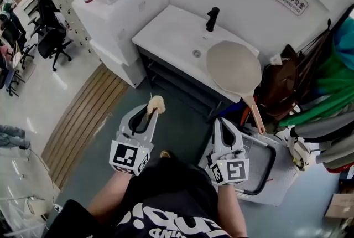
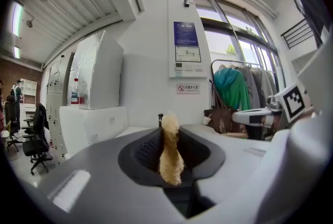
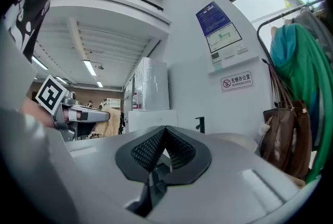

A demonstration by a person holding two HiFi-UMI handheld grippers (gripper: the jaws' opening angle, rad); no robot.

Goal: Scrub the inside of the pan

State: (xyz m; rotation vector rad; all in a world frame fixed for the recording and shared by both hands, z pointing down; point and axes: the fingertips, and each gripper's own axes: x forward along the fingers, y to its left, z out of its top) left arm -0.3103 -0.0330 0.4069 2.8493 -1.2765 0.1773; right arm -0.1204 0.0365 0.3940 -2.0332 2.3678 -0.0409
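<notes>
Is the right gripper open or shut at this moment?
Shut and empty: the right gripper shows its black pads meeting at the tips, nothing between them.

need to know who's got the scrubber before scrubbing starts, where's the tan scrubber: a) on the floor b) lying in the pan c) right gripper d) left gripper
d: the tan scrubber is clamped between the jaws of the left gripper; the right gripper is shut on nothing, and the pan lies apart from both.
</notes>
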